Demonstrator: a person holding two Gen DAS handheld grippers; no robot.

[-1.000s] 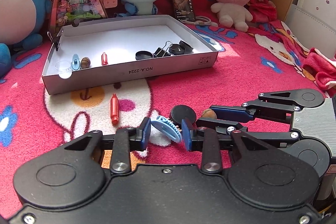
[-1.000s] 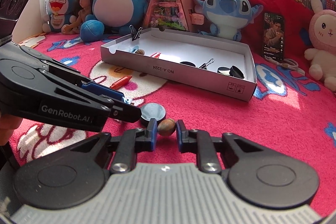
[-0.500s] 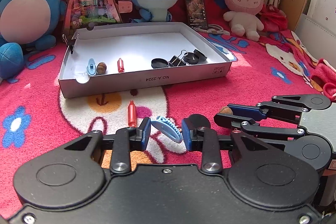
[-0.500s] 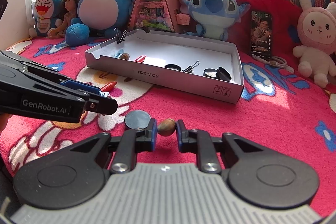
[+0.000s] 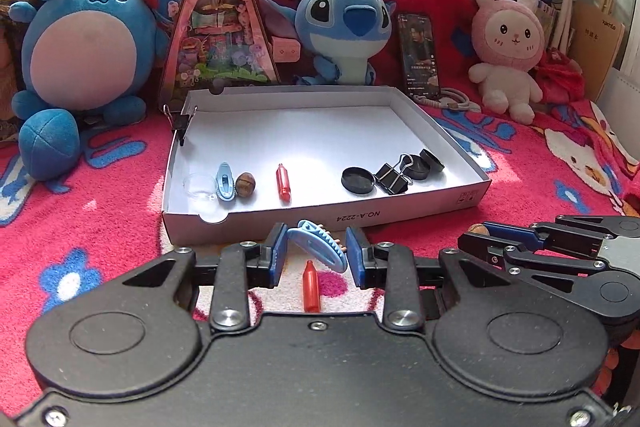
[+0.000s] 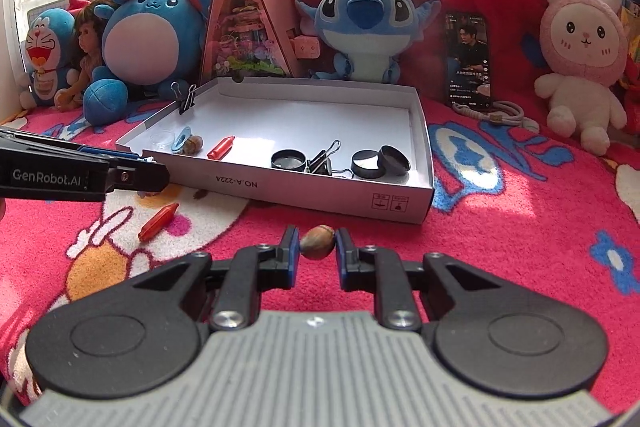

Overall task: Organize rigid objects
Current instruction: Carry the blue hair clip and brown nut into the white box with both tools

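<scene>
Two grippers are each carrying one small item toward the white box (image 5: 320, 223). The left gripper (image 5: 316, 253) is pinching a light blue hair clip (image 5: 318, 247) between its pads, holding it tilted just short of the box's near wall. The right gripper (image 6: 317, 251) is clamping a brown nut (image 6: 317, 247) squarely across its middle, which probably keeps the round shape from rolling out; it is hanging over the red blanket (image 6: 520, 247), near the box's front right corner.

Judging by the contents, like is being laid with like. Along the left of the box are lying a clear dish (image 5: 199, 185), another blue hair clip (image 5: 225, 183), another brown nut (image 5: 245, 184) and a red crayon (image 5: 283, 183). Toward the right are sitting three black round lids (image 5: 358, 180) with a black binder clip (image 5: 394, 174) among them. Another binder clip (image 5: 182, 121) is gripping the far left wall of the box.

One red crayon (image 5: 310, 285) is lying loose on the blanket, below the left gripper, not yet collected. The held clip and nut most likely belong beside their twins at the left end.
</scene>
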